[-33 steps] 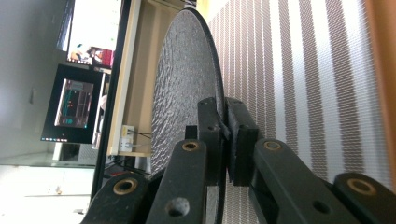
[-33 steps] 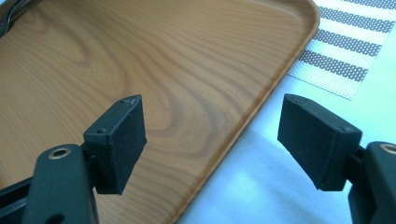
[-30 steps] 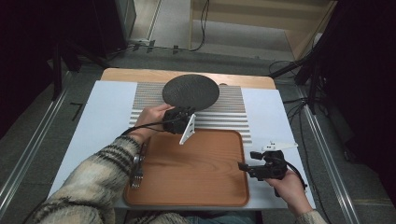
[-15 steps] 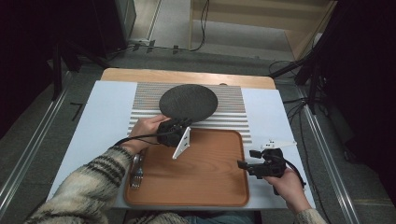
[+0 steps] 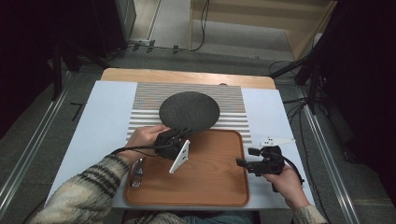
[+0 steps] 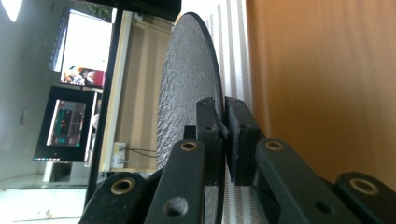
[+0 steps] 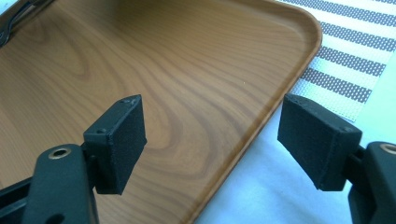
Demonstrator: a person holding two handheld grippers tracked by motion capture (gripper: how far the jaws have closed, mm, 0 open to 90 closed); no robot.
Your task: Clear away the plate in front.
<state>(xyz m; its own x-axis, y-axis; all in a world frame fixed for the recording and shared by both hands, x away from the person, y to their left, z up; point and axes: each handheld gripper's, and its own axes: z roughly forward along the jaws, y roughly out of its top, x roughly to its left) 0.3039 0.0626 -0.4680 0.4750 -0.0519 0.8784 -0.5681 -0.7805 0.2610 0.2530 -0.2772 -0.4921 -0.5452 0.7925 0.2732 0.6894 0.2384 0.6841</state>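
Left gripper (image 5: 180, 136) clamped on near rim of dark round plate (image 5: 189, 111), plate over striped mat (image 5: 233, 100) at wooden tray's (image 5: 215, 186) far edge, right gripper (image 5: 245, 157) jaws wide apart, empty, over tray's right rim.

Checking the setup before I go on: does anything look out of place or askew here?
Only the dark round plate: the left gripper pinches its near rim, overhanging the wooden tray edge. The fork lies half off the tray.
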